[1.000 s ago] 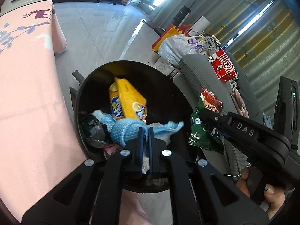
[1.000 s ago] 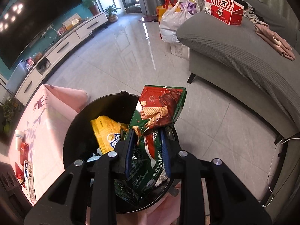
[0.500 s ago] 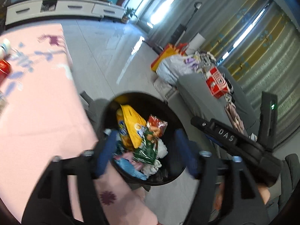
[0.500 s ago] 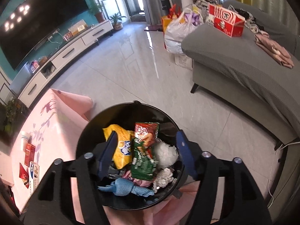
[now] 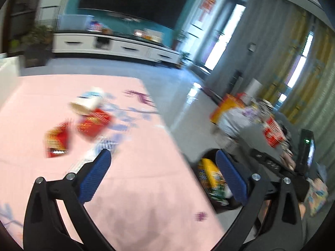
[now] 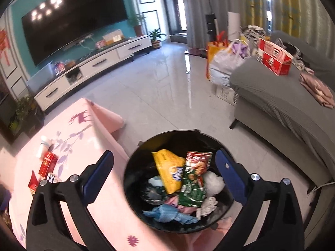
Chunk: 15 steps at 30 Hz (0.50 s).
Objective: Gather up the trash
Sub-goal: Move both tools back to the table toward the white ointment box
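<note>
Trash bin (image 6: pixel 134 163) contents clear in R wrist view only; L view blurred — both tongs wide, empty.

1. A large dark television (image 6: pixel 71 18) hangs on the teal wall (image 6: pixel 16 12).
2. Below it a long white media cabinet (image 6: pixel 92 67) stands on the glossy grey tiled floor (image 6: pixel 163 87).
3. Potted plants (image 6: pixel 156 35) stand at the cabinet's far end.
4. A grey sofa (image 6: pixel 278 102) fills the right side, with a red and white carton (image 6: pixel 274 56) on its near end and a pink cloth (image 6: pixel 316 87) beside.
5. A full white plastic bag (image 6: pixel 224 62) and an orange bag (image 6: pixel 215 44) stand on the floor, touching the sofa's end.
6. Grey and yellow curtains (image 6: pixel 261 2) hang behind.
</note>
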Tool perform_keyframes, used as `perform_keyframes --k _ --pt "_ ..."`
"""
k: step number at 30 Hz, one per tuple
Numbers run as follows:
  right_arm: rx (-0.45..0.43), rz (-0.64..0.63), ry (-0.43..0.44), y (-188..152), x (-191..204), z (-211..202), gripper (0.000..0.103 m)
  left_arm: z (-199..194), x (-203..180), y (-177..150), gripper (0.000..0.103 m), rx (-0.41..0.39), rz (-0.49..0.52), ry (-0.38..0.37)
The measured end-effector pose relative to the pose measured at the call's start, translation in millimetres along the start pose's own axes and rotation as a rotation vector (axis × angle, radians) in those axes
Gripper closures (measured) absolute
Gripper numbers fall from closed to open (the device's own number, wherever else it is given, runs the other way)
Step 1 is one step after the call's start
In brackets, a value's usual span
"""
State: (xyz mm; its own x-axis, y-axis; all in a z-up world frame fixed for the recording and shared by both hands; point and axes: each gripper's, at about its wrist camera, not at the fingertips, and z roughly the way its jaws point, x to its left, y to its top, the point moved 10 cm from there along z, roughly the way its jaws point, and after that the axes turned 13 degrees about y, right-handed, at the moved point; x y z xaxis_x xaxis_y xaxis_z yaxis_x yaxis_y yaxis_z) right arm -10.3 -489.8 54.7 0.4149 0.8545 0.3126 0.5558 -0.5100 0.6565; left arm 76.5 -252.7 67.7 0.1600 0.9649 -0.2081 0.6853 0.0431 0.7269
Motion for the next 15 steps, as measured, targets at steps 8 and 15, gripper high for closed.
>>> perform_keyframes --k 8,15 --pt "0.004 -0.104 0.113 -9.4 74.1 9.8 0.007 -24.0 145.6 -15.7 0.003 -0.008 -0.132 0.229" --pt "0.132 -0.135 0.332 -54.4 164.9 46.7 0.004 -30.1 243.4 -55.8 0.003 0.008 -0.226 0.298"
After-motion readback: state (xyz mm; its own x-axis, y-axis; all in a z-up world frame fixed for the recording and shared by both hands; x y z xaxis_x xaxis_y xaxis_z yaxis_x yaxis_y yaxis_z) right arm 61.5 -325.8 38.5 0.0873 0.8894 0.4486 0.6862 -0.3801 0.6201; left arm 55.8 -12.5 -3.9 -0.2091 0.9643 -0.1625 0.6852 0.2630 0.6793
